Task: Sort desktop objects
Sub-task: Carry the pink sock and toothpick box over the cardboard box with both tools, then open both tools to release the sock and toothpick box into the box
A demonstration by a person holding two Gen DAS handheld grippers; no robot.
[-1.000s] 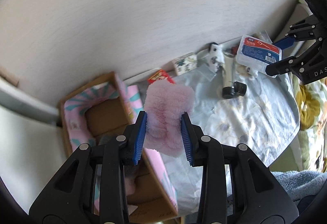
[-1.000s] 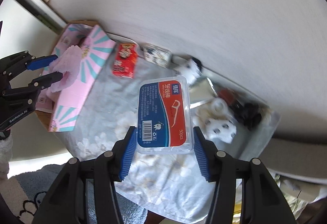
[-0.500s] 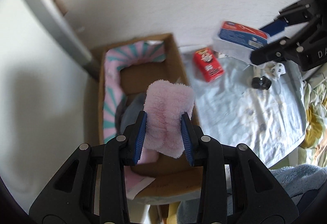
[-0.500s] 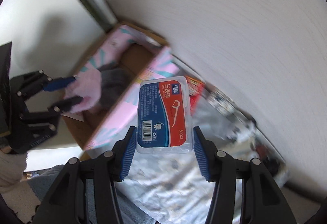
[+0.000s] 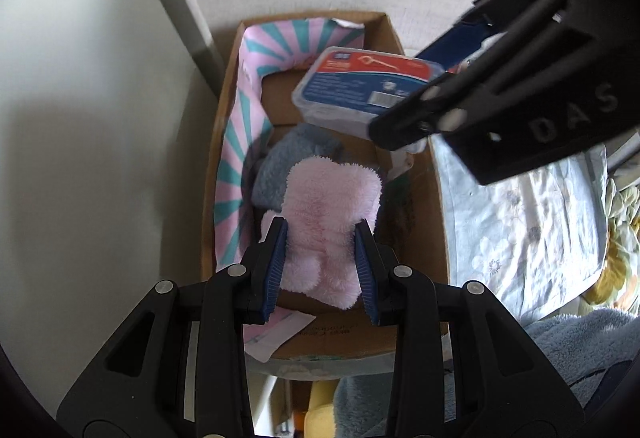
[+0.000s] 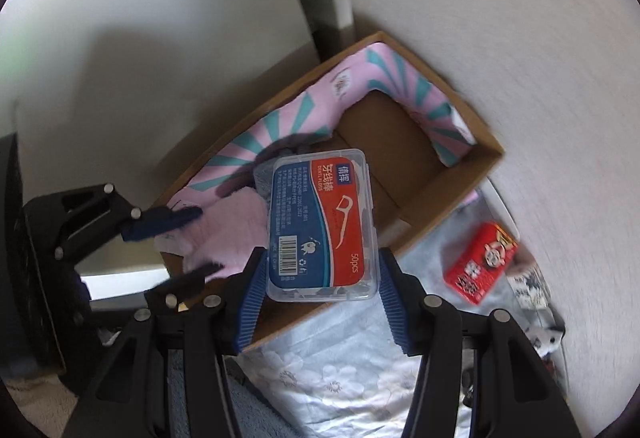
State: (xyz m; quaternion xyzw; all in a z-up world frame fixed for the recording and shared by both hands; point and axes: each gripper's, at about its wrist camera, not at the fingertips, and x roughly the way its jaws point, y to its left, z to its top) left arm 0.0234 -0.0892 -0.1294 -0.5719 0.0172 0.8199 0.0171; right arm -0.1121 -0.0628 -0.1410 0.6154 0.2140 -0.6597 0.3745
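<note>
Left gripper [image 5: 320,258] pinching a pink fluffy cloth [image 5: 330,214], pads pressed into the pile on both sides; right gripper [image 6: 320,290] clamped on a clear floss box [image 6: 322,222], jaws part spread to its width. Below and ahead of both sets of jaws, an open cardboard box [image 5: 436,222] with a grey cloth [image 5: 288,166] lying inside, just beyond the pink one. Both loads hanging over the same opening, grippers near each other. Likely risks: knocking the two grippers together while letting go; floss box landing on the cardboard rim and tipping out onto the flowered sheet [image 6: 360,366]; fluff snagging on a pad after release.
</note>
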